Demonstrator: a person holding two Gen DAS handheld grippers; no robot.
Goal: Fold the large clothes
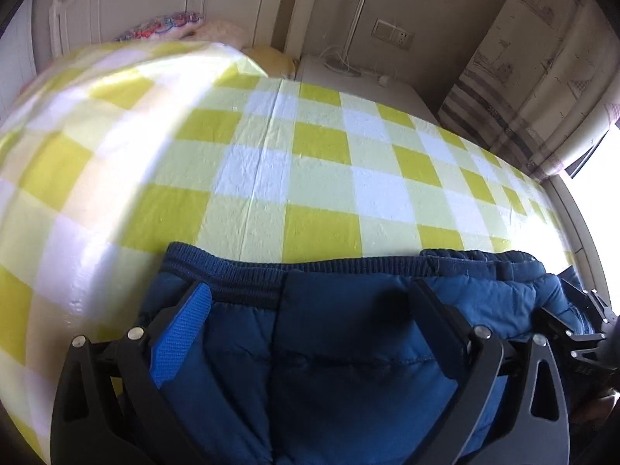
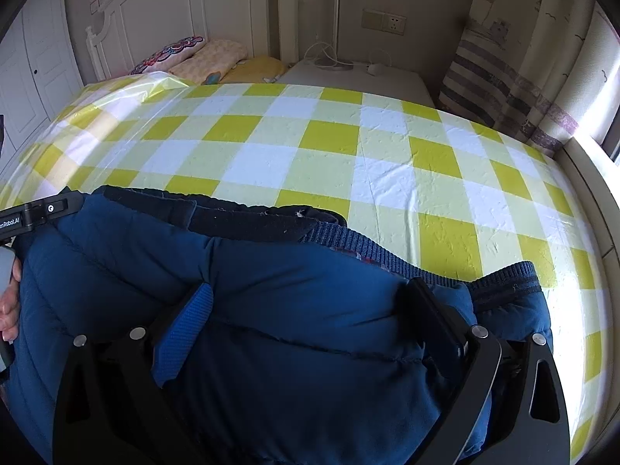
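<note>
A dark blue padded jacket point(image 1: 341, 348) with a ribbed knit hem lies at the near edge of a bed covered in a yellow and white checked sheet point(image 1: 310, 155). My left gripper point(image 1: 310, 298) is open, its fingers wide apart with the jacket's hem bulging between them. The jacket also fills the lower right wrist view point(image 2: 294, 317). My right gripper point(image 2: 310, 294) is open, fingers spread over the puffy fabric near the ribbed hem. The left gripper's body point(image 2: 35, 213) shows at the left edge there, with a hand below it.
Pillows point(image 2: 201, 58) lie at the white headboard point(image 2: 155, 11). A white bedside table point(image 2: 348, 73) with cables stands beyond the bed. A striped curtain point(image 2: 503, 77) and a bright window sill point(image 2: 589, 178) run along the right.
</note>
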